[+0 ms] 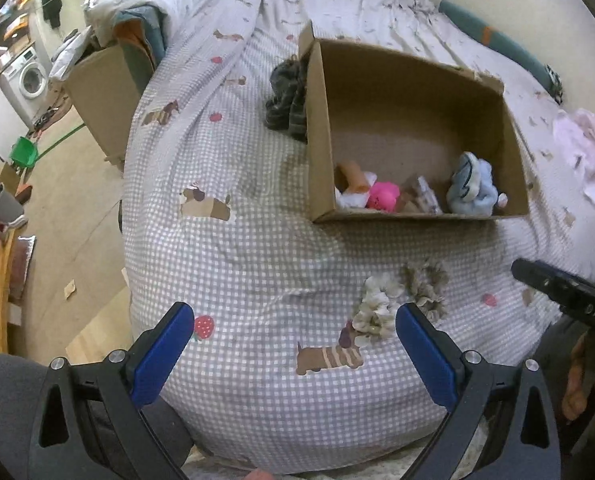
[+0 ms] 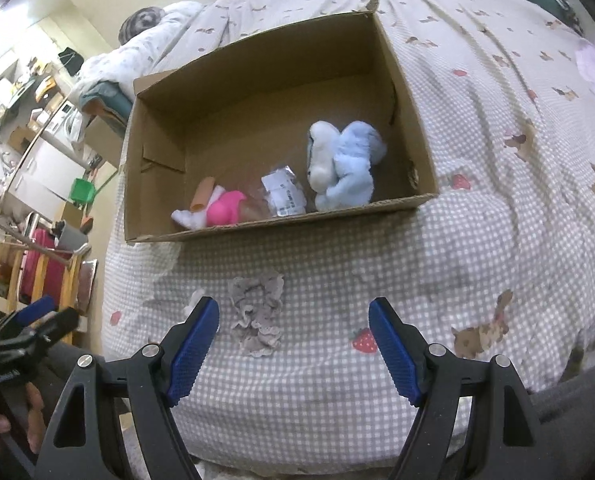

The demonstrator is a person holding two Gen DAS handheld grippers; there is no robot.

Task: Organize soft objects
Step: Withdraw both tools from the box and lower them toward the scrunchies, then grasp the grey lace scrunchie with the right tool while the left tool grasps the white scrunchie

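The right gripper (image 2: 293, 344) is wide open and holds nothing; its two blue pads stand far apart above the checked bedcover (image 2: 477, 248). The left gripper (image 1: 295, 344) is also open and empty, low over the same cover.

The soft objects are in two places. Some are already inside the cardboard box (image 2: 281, 220) that stands on the bed: a light blue plush toy (image 2: 345, 164), a pink soft toy (image 2: 225, 208) and a small plastic packet (image 2: 283, 194), all lying near the front wall of the box. I think they lie there because this wall is the nearest one to the person, so things are dropped just over it. Two pieces are still outside, on the cover in front of the box: a grey frilly scrunchie (image 2: 257, 312) and a cream frilly scrunchie (image 1: 375, 308), side by side. In the right view the grey one lies just ahead of the left pad (image 2: 193, 348), not between the pads. A dark bundle of cloth (image 1: 287, 100) lies against the outside of the box, on its far left.

Both grippers point forward and slightly down to the bed, near each other, each with the other at the edge of its view. Probably the open jaws are prepared for picking up a scrunchie.
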